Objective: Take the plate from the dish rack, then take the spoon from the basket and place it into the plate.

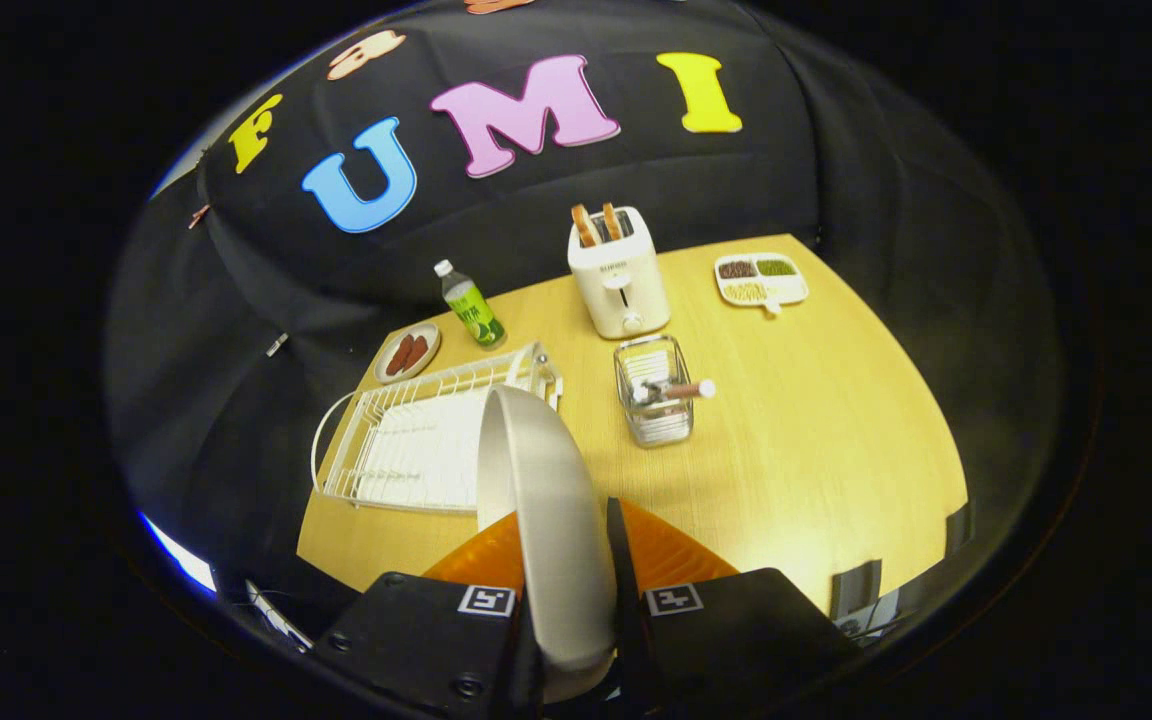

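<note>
Claw (568, 560) clamped on the grey plate (546, 500), held edge-on btwn both orange fingers (671, 555), lifted above the desk (816, 440). At 11 o'clock beyond the fingers: white wire dish rack (416, 450). At 1 o'clock: clear basket (653, 400) w/ the spoon (681, 390) sticking out, handle to the right. Further, 12 o'clock: white toaster (619, 275) w/ two toast slices. 11 o'clock far: green bottle (470, 305), small saucer (408, 352) w/ brown food. 1 o'clock far: divided snack tray (761, 280).

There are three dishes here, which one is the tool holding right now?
The plain grey plate, held on edge between the tool's fingers. The small plate of brown food sits beyond the rack; the divided dish lies beside the toaster.
</note>
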Demonstrator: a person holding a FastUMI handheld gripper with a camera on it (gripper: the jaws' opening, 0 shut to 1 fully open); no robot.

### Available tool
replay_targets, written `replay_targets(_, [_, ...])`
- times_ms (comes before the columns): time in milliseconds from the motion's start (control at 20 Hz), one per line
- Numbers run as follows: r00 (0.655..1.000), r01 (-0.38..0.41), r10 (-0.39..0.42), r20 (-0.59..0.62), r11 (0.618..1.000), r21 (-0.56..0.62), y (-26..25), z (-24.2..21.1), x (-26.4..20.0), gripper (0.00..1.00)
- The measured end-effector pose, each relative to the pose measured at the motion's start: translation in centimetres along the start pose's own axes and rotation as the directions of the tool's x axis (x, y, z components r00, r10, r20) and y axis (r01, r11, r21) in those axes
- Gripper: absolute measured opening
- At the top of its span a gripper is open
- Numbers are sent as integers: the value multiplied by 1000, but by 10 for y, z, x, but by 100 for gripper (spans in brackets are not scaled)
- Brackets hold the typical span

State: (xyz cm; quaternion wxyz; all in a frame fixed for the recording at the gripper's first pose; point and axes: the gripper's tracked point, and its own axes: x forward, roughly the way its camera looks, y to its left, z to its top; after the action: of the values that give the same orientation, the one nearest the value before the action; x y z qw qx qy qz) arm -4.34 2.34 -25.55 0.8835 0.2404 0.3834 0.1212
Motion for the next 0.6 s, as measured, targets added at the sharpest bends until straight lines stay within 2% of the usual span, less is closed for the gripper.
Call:
replay_targets(250, [994,-7,17,-107,995,98,-28,-57,29,33])
replay_targets(600, [981,-23,56,-185,984,175,-39,-98,67,33])
